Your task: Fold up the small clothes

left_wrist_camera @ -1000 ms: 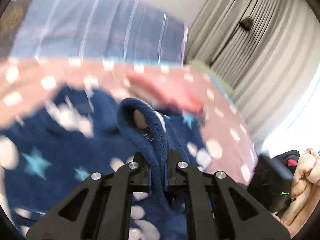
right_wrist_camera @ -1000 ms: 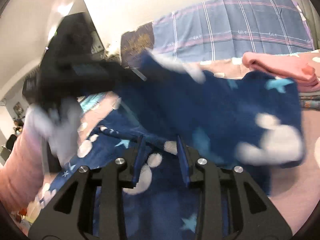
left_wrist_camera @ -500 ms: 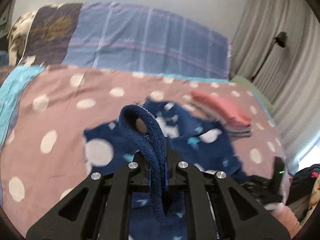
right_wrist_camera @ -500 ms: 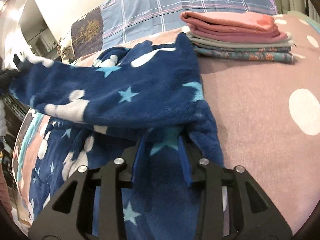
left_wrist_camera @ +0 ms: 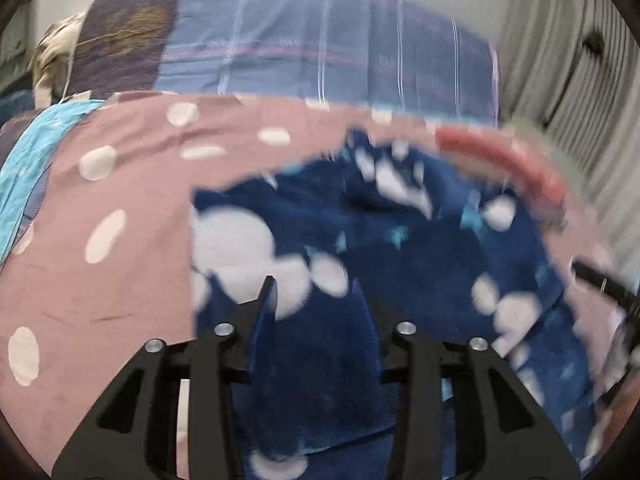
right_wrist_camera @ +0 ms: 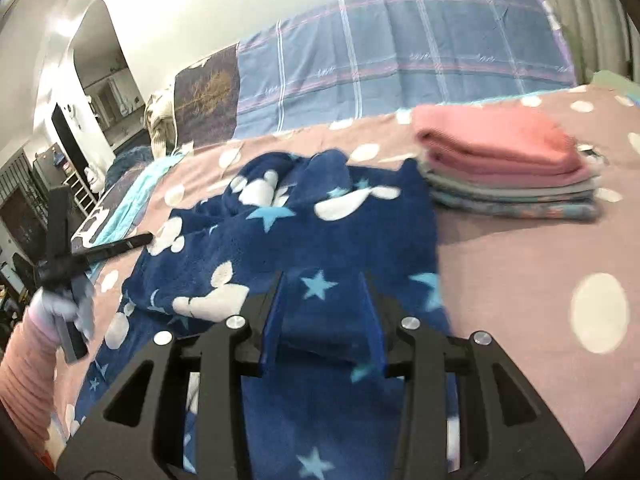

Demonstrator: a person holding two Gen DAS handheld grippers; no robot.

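On the bed, spread over the pink polka-dot bedspread (right_wrist_camera: 540, 264): a navy fleece garment (right_wrist_camera: 320, 240) with white mouse-head shapes and light-blue stars, rumpled toward the far end, flatter toward the near end. Just right of the garment, nearly touching its far right corner: a stack of folded clothes (right_wrist_camera: 508, 168), salmon-pink pieces on top, grey and patterned ones beneath. Beyond the garment, against the wall: a blue plaid pillow (right_wrist_camera: 400, 60), with a dark tree-print cushion (right_wrist_camera: 208, 96) to its left.

Right claw (right_wrist_camera: 322, 312) over the garment's near right part, fingers spread apart, fleece showing in the gap between them and nothing pinched. Left claw (left_wrist_camera: 316, 308) over the garment's near left part, fingers likewise apart, blue fleece lying between and below them (left wrist view badly motion-blurred, so actual contact with the cloth cannot be told).

At the garment's left edge, in the right wrist view: the left claw's black tool, its tip close to a white mouse-head shape, held by a hand (right_wrist_camera: 60, 308) with a pink fleece sleeve (right_wrist_camera: 24, 380). At the garment's right edge, in the left wrist view: a dark blurred shape of the other tool. Left of the garment, along the bedspread's edge: a turquoise strip of bedding (left_wrist_camera: 28, 176). Right of the pillow: grey curtains (left_wrist_camera: 568, 72).
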